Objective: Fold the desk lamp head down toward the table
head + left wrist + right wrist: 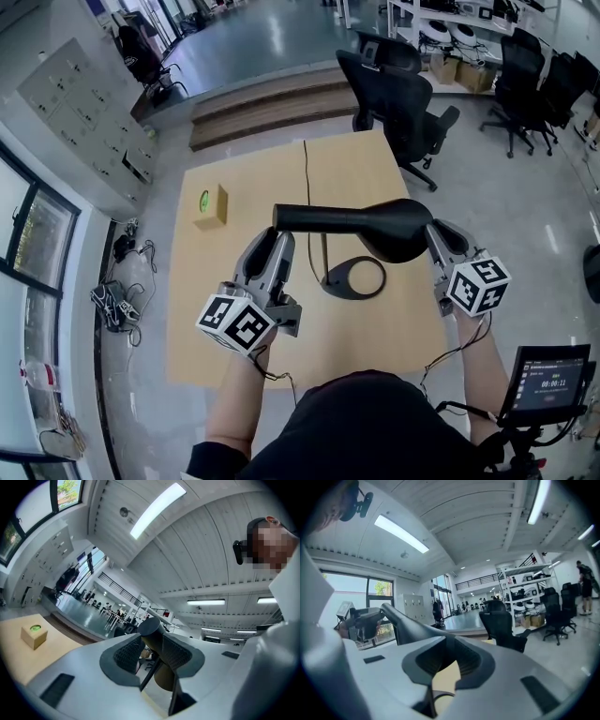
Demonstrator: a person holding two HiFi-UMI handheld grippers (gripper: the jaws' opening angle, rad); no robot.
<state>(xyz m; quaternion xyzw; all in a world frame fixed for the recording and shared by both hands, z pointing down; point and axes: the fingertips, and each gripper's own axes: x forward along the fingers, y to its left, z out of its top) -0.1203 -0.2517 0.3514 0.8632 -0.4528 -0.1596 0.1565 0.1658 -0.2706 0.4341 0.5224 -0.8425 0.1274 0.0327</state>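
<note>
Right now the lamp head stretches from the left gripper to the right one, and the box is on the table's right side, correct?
No: the box is on the table's left side, beyond the left gripper, as the head view shows. The lamp head does stretch from the left gripper to the right gripper.

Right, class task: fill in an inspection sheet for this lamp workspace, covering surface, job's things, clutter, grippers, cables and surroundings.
Surface: pale wooden table.
Job's things: black lamp head, raised above its ring base, not yet folded down.
Clutter: one small cardboard box with a green mark, far left of the table.
Grippers: left gripper jaws closed on the head's narrow end; right gripper jaws open, empty, beside the wide end.
Cables: lamp cable runs across the table; loose cables on the floor at left.
Surroundings: office chairs beyond the table; small screen at right.
</note>
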